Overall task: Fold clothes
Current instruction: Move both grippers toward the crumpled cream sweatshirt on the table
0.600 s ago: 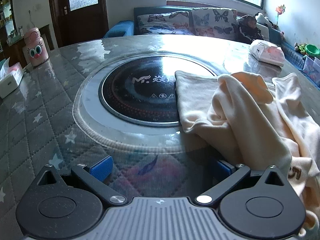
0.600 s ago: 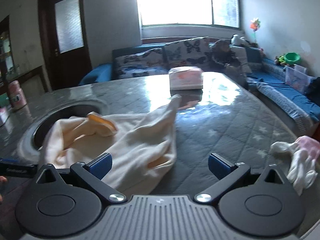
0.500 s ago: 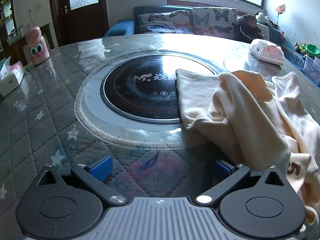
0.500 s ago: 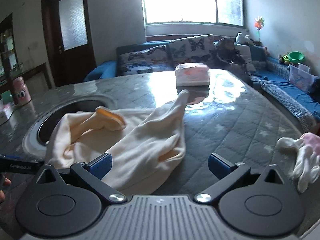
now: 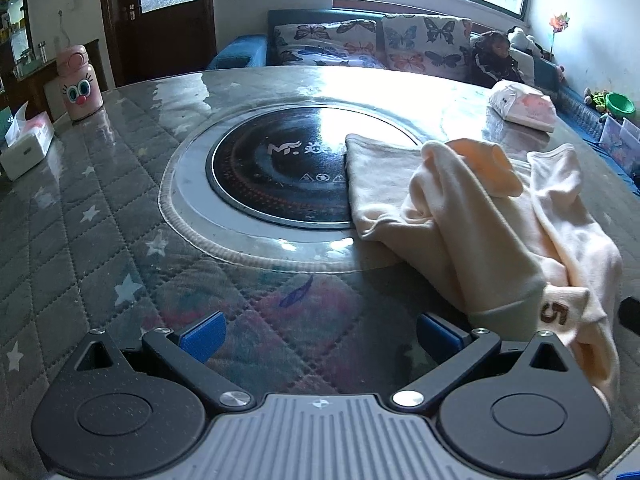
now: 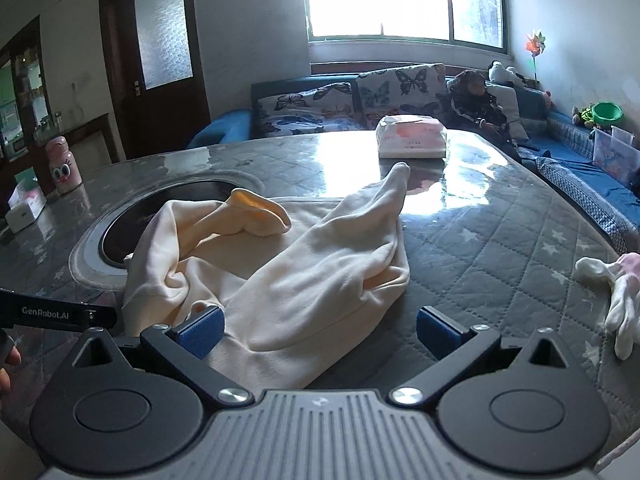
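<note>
Folding is not yet begun: the cream garment (image 6: 280,276) lies crumpled on the surface (image 5: 80,232), partly over the round cooktop (image 5: 276,176). Left tool (image 5: 320,330) and right tool (image 6: 320,330) both stand with jaws apart, gripping nothing. Open quilted surface lies left; the tissue pack (image 6: 412,138) and the surface's near edge limit spreading.

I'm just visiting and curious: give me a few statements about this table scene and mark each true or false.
1. The cream garment lies crumpled, not yet folded. True.
2. Both pairs of fingers are clamped on cloth. False: the left gripper and right gripper stand open, gripping nothing.
3. The garment partly covers the black round hob. True.
4. The pink bottle lies on its side. False: it stands upright.
5. A tissue pack sits on the table's far side. True.
</note>
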Motion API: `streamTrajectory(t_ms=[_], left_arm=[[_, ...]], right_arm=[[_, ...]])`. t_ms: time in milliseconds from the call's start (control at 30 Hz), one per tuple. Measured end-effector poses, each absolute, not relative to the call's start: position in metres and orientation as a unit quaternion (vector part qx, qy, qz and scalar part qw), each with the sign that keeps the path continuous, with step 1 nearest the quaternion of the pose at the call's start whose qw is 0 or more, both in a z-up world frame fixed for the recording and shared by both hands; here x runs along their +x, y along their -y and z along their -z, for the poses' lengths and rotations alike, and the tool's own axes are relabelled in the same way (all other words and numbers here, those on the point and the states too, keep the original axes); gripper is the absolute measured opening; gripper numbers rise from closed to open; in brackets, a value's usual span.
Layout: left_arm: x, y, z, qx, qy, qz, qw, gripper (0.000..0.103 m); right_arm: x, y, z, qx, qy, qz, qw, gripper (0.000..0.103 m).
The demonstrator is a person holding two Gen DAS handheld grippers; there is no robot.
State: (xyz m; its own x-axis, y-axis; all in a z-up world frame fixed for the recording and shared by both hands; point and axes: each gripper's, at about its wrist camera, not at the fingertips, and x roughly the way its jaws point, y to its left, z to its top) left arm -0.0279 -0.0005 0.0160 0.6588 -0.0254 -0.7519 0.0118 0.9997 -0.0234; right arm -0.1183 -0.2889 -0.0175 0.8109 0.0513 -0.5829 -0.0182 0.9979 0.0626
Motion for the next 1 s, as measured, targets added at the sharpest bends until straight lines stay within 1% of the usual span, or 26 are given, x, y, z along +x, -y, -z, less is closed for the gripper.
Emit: streamTrajectory(t_ms=[533,1000], left_arm=[[-0.049,0.021,-0.024,0.017,-0.408,0.028,0.912,0.103],[-0.054,0.033,-0.025,0.049,-0.414,0.028,0.909,0.103]], right_arm=[[-0.142,0.289,0.013,0.024,-0.331,-0.054,0.942,0.103],[-0.145,0.282,0.013,0.011,-0.349,-0.065,0.935,0.103]])
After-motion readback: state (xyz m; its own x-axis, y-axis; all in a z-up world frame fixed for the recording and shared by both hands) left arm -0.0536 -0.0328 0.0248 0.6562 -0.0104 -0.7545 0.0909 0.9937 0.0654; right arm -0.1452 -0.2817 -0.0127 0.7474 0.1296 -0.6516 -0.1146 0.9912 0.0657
